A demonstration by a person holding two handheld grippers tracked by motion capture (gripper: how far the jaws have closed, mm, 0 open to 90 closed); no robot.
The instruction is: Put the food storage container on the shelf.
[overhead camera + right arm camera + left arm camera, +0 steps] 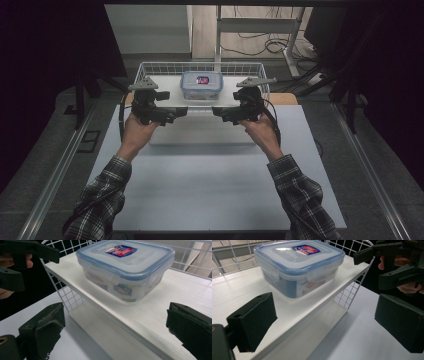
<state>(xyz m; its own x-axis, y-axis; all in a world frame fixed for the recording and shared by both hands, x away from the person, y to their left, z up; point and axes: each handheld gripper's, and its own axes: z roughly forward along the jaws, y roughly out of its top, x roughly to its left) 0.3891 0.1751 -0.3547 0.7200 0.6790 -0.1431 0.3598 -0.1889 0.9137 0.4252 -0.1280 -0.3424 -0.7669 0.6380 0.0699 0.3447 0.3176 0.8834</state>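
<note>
My own wide black jaws ran off the frame's bottom; the clear blue-rimmed plastic box's [125, 270] label print was too small to read.

Left gripper [184, 111] and right gripper [216, 110] face each other, jaws spread wide.

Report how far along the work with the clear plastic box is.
Done: the clear blue-rimmed plastic box, lid on, sits on the white shelf of the wire basket. In hand: nothing; left gripper and right gripper flank it, jaws open. Left: possibly gripping the box.
</note>
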